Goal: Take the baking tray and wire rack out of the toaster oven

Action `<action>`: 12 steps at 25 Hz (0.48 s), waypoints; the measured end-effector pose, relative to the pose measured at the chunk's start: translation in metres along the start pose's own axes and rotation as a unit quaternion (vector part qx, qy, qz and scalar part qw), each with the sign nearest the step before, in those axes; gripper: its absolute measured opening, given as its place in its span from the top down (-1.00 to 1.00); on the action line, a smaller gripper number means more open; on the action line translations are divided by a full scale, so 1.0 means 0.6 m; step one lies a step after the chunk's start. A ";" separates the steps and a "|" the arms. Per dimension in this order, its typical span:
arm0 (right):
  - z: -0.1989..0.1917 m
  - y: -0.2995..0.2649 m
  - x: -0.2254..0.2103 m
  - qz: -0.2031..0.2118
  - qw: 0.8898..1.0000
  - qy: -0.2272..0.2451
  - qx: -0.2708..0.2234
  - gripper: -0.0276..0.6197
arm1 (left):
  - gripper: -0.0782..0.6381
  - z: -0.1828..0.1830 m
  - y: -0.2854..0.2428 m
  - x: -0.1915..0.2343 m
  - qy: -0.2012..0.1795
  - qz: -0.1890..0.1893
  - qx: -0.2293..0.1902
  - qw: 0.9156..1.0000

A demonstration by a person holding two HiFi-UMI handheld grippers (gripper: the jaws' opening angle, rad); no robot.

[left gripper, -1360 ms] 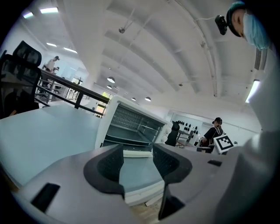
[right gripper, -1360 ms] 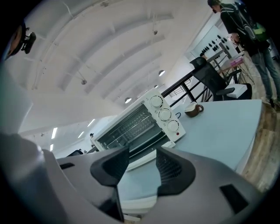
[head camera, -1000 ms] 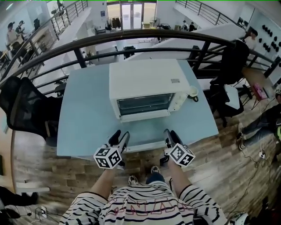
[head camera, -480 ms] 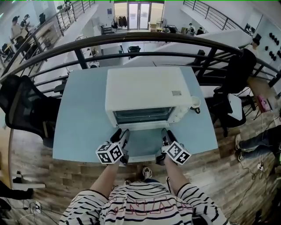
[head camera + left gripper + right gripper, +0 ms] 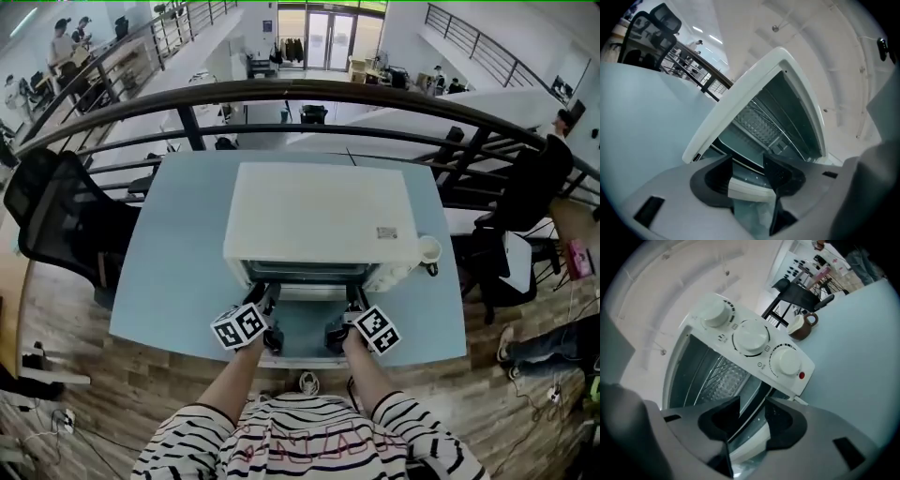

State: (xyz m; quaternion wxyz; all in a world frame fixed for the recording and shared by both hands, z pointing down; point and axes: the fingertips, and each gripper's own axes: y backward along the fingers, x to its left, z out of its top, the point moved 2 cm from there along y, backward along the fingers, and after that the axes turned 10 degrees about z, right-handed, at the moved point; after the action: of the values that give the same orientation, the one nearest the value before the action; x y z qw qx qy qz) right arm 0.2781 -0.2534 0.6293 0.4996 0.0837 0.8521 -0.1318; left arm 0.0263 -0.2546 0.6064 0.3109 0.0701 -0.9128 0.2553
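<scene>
While the oven stood open on the table, nothing had yet come out of it.

- Item: tray, inside the oven, embossed floor showing.
- Item: rack, inside the oven, wires seen across the tray.
- Both removals were left to do, by my reading.
- Item: your left claw, released, jaws partly apart. The white door handle showed in the gap, with no pad pressing it.
- Item: your right claw, jaws closing but apart. The same door handle showed in its gap, unclamped.
- Tray and rack lay beyond both claws, past the door handle, deep in the cavity, untouched and straight ahead of you.
</scene>
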 end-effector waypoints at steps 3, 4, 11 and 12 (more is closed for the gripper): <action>0.011 -0.017 -0.013 0.008 0.999 -0.047 -0.022 0.40 | 0.25 0.009 -0.013 0.009 0.041 0.017 -0.013 0.999; 0.016 -0.020 -0.015 0.009 0.998 -0.060 -0.031 0.40 | 0.25 0.011 -0.017 0.012 0.052 0.021 -0.016 0.998; 0.026 -0.064 -0.016 0.020 0.994 -0.100 -0.040 0.42 | 0.25 0.029 -0.036 0.030 0.115 0.048 -0.045 0.991; 0.025 -0.069 -0.016 0.020 0.994 -0.104 -0.038 0.43 | 0.25 0.029 -0.038 0.030 0.120 0.050 -0.047 0.990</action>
State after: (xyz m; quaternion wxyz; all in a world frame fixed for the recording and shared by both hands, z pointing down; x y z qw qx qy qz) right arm 0.2841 -0.2974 0.6366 0.5909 0.0669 0.7980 -0.0972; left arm 0.0094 -0.2823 0.6150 0.4078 -0.0212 -0.8824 0.2337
